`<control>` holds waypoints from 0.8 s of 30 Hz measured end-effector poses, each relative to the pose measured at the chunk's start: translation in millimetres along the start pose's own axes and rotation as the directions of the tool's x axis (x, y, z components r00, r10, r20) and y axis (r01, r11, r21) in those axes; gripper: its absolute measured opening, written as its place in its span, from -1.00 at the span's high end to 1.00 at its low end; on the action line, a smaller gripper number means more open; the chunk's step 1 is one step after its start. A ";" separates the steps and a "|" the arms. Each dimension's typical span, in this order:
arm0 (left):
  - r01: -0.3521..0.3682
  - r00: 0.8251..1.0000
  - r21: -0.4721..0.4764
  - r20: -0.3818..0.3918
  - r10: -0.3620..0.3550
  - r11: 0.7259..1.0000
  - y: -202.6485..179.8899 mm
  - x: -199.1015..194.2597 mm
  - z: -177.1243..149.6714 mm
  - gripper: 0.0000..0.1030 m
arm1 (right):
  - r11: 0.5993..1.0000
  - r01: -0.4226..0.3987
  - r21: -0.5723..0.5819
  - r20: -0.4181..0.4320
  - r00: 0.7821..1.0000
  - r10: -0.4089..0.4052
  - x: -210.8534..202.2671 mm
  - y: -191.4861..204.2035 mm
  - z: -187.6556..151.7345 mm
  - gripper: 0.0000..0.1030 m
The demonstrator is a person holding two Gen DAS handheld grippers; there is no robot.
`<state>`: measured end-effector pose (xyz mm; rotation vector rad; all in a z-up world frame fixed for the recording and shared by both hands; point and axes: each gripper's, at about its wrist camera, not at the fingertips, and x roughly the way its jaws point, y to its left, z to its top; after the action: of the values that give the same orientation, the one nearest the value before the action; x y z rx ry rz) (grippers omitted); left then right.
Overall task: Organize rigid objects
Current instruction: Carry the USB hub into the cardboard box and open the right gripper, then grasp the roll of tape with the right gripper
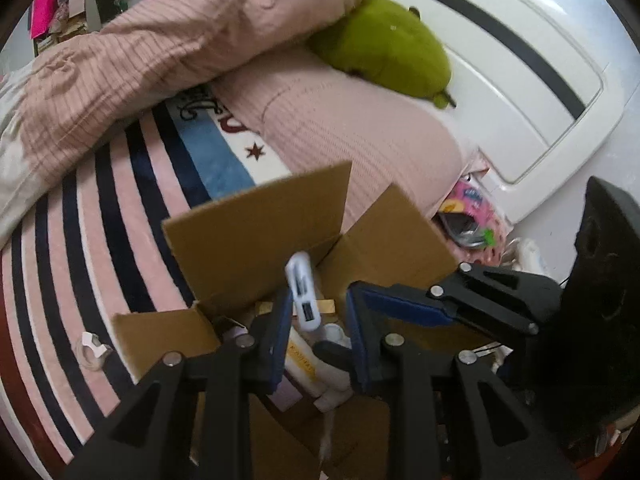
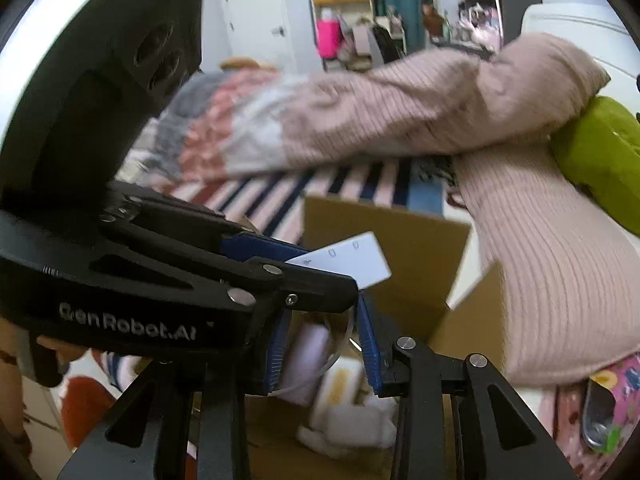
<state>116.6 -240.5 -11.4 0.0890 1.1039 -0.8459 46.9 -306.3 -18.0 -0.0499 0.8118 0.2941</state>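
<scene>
An open cardboard box (image 1: 256, 236) stands on the striped bed cover; it also shows in the right wrist view (image 2: 400, 240). My left gripper (image 1: 318, 312) is open above the box. A white power bank (image 1: 304, 292) hangs between its fingers, touching only the left pad, tilted over the box. In the right wrist view the left gripper (image 2: 320, 276) crosses from the left with the white power bank (image 2: 352, 260) at its tip. My right gripper (image 2: 324, 344) is shut on a clear ring-shaped piece (image 2: 340, 344) over the box. Several pale items (image 2: 352, 408) lie inside the box.
A small clear tape-like piece (image 1: 94, 350) lies on the striped cover (image 1: 100, 216) left of the box. Pink pillows (image 1: 340, 132) and a green plush (image 1: 388, 48) lie behind. A white headboard (image 1: 520, 60) stands at the right. A pink patterned bag (image 2: 608, 412) lies at the lower right.
</scene>
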 end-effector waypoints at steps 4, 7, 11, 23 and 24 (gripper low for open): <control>-0.025 1.000 0.004 -0.013 0.025 1.000 -0.5 2.4 -1.6 0.35 | 0.999 0.030 -0.019 -0.047 0.998 -0.031 3.3 2.3 -9.3 0.45; -0.043 0.999 0.000 0.024 0.043 0.999 3.5 -13.8 -3.1 0.07 | 0.999 0.039 -0.020 -0.054 0.998 -0.040 0.4 5.0 -11.7 0.41; -0.082 0.991 -0.028 0.101 0.084 0.996 17.8 -56.2 -12.4 -0.23 | 0.999 0.034 -0.034 -0.022 0.999 -0.035 -7.0 15.1 -5.7 0.16; -0.313 0.899 -0.218 0.246 0.363 0.924 107.2 -175.0 -102.3 -0.39 | 0.959 -0.201 -0.199 0.039 0.976 0.213 15.0 131.7 26.6 -0.13; -0.327 0.891 -0.239 0.245 0.382 0.915 116.7 -178.3 -113.5 -0.39 | 0.953 -0.219 -0.208 0.026 0.973 0.229 22.9 141.8 28.0 -0.13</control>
<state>74.3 -8.4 39.9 0.0059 0.8530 -0.4022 42.3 -160.5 -5.5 -0.1427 0.7360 0.5918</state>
